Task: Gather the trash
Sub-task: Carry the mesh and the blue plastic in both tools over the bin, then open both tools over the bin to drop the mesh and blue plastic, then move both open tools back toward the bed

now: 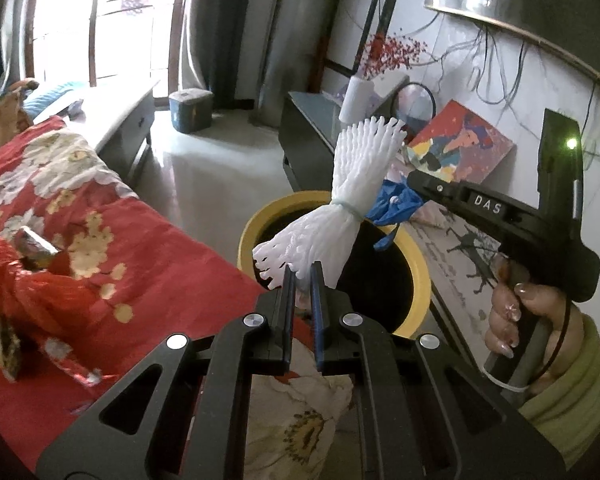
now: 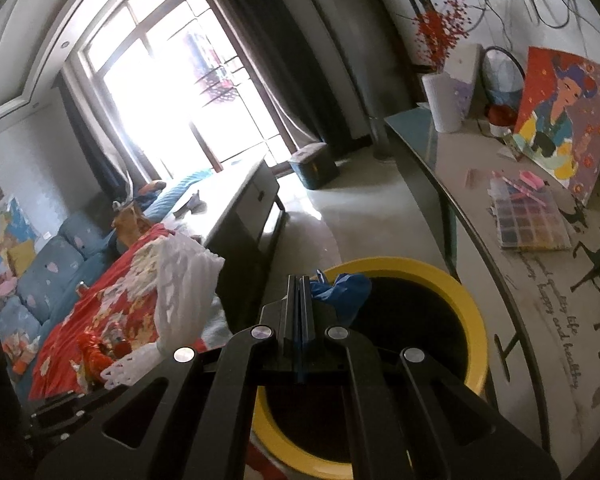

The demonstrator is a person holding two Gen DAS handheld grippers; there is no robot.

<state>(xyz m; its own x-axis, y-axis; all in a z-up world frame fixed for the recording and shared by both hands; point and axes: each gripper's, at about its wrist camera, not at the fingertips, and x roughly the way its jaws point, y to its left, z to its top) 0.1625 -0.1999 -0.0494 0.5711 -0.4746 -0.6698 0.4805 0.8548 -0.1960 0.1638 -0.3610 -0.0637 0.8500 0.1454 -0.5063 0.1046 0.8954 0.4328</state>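
This is a home, in a living room. A blue sofa (image 2: 40, 276) with soft cushions stands by the wall, and a red blanket with flowers (image 2: 112, 300) lies on it. A big window (image 2: 172, 92) with long dark curtains (image 2: 284, 40) lets in bright light. A white vase with red flowers (image 2: 446, 96) and a colourful painting (image 2: 560, 120) stand on a long side table (image 2: 480, 216). A yellow bin (image 2: 416, 276) stands on the floor.

Harsh daylight from blown-out window (image 2: 172, 92); dim interior; fisheye bending and dark vignette at edges; motion blur on red blanket (image 1: 80, 248).
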